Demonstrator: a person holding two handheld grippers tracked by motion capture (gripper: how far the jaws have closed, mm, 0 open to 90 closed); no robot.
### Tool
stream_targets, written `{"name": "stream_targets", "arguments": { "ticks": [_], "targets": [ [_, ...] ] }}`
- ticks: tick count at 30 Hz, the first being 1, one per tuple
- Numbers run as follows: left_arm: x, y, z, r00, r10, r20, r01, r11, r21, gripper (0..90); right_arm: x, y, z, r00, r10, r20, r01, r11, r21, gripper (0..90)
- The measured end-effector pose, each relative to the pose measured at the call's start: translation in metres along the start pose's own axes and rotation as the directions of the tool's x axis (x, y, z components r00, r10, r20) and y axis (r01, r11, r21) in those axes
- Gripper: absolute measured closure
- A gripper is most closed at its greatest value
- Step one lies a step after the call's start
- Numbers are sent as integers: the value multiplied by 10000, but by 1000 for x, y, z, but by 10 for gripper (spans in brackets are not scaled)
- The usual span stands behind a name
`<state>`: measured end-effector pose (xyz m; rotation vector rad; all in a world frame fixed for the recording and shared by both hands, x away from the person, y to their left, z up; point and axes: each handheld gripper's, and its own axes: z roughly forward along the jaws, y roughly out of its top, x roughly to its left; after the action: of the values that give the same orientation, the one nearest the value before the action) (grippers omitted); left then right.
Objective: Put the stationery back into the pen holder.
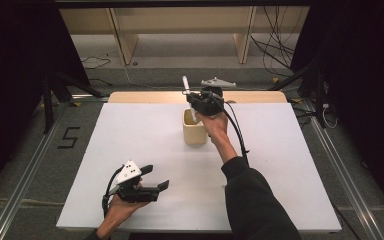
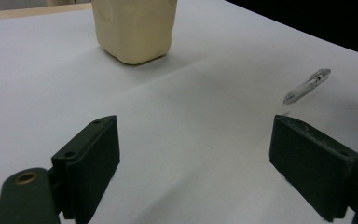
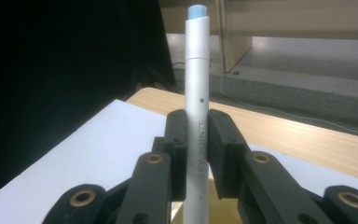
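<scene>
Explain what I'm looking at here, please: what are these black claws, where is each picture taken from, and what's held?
No robot here: a person holds a two-jaw hand gripper in each hand. The high view looks down on the white table from above the person's side. The other two come from cameras riding on the grippers, looking along their jaws. The right gripper is shut on a white marker with a light blue end, held upright over the cream cup. The left gripper is open and holds nothing, low near the table's front edge. A pen lies on the table ahead of it.
</scene>
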<state>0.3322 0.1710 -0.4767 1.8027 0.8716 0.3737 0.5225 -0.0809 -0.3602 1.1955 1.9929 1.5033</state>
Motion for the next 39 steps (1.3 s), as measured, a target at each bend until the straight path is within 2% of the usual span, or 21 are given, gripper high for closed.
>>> {"name": "stream_targets", "arguments": {
  "ticks": [11, 30, 39],
  "targets": [
    [0, 0, 0, 10000, 28, 32, -28, 10000, -2, 159, -6, -6, 12, 9993, 194, 308, -200, 9996, 195, 788],
    [0, 0, 0, 10000, 24, 41, -24, 10000, 3, 159, -1, -16, 25, 9992, -223, 337, 201, 9977, 648, 788],
    [0, 0, 0, 10000, 26, 41, -26, 10000, -3, 159, 0, -20, 26, 9991, -236, 354, 210, 9971, 731, 788]
  ]
}}
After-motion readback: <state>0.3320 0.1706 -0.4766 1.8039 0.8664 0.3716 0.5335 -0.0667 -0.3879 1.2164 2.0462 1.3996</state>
